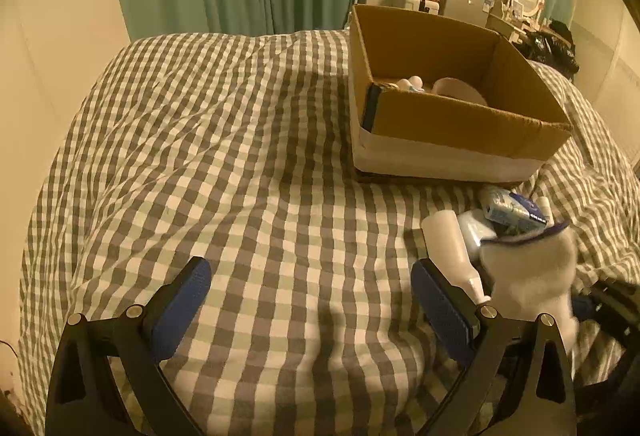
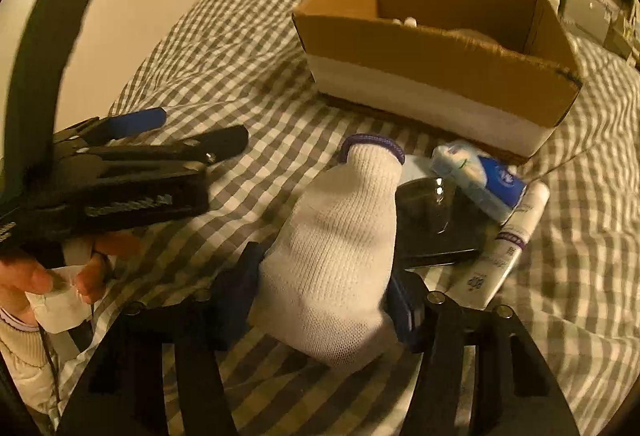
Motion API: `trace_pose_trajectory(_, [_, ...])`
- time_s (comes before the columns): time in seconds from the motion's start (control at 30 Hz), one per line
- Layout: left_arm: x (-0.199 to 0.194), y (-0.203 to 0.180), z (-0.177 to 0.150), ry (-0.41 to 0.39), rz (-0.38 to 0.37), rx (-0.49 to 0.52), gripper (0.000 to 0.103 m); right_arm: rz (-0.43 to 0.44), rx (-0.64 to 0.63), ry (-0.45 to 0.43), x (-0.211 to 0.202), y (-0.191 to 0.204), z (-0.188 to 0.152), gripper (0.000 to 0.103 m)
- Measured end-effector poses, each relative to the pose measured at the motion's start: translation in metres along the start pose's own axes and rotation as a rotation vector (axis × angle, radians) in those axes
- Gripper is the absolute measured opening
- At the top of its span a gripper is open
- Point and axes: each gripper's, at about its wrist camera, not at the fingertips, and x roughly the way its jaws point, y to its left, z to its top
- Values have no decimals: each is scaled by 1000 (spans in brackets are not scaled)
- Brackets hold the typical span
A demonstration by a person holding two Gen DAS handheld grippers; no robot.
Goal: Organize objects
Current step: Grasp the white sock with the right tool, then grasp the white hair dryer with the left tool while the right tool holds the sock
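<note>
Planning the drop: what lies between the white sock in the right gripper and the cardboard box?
Nothing tall. The sock sits between the right gripper's pads. Ahead, the open cardboard box stands on the checked bedspread; only low items like the tissue pack lie beside that path.

Left gripper [image 1: 312,300]: bare checked bedspread [image 1: 240,156] between and ahead of jaws. Right of its right jaw: white bottle [image 1: 452,248], white sock [image 1: 528,276]. Cardboard box [image 1: 460,124] ahead-right, top open

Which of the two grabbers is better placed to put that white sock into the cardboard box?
The right gripper: its pads press the sock. The left gripper stands open over bare checked bedspread.
</note>
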Motion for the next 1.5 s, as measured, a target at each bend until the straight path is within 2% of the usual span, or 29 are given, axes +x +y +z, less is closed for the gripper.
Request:
trace_pose_trajectory(0.13, [-3,-11,-1,0,-18,19,103,-41,-11,-71,-25,-6,3,54])
trace_pose_trajectory(0.23, [-2,-23,1,12,-79,14,103,-91,13,-123,-47,-25,7,54])
trace_pose_trajectory(0.37, [9,-47,2,34,-81,60,103,-137,63,-161,-64,-55,8,54])
trace_pose_trajectory(0.5, [23,-72,-5,61,-69,139,103,-158,91,-174,-63,-76,11,54])
trace_pose_trajectory(0.73, [40,-95,-9,86,-117,190,99,-130,122,-138,-39,-94,3,54])
trace_pose_trajectory(0.9, [41,-101,-11,98,-220,200,79,-122,125,-139,-38,-96,-2,54])
trace_pose_trajectory(1.0, [39,-109,-17,112,-258,239,77,-119,131,-138,-38,-95,-2,54])
trace_pose_trajectory(1.03, [38,-110,-18,113,-256,248,76,-120,132,-138,-38,-95,-2,54])
trace_pose_trajectory(1.13, [36,-103,-18,129,-248,235,64,-130,127,-138,-39,-92,-2,54])
trace_pose_trajectory(1.17, [36,-99,-19,141,-240,226,56,-133,126,-138,-39,-91,-2,54])
trace_pose_trajectory(1.27, [41,-93,-22,182,-220,212,53,-140,125,-136,-40,-90,-4,54])
trace_pose_trajectory(1.33, [47,-97,-25,207,-181,236,51,-145,123,-135,-40,-89,-4,54])
trace_pose_trajectory(1.5, [56,-110,-29,197,-138,287,50,-161,111,-129,-38,-88,-4,54])
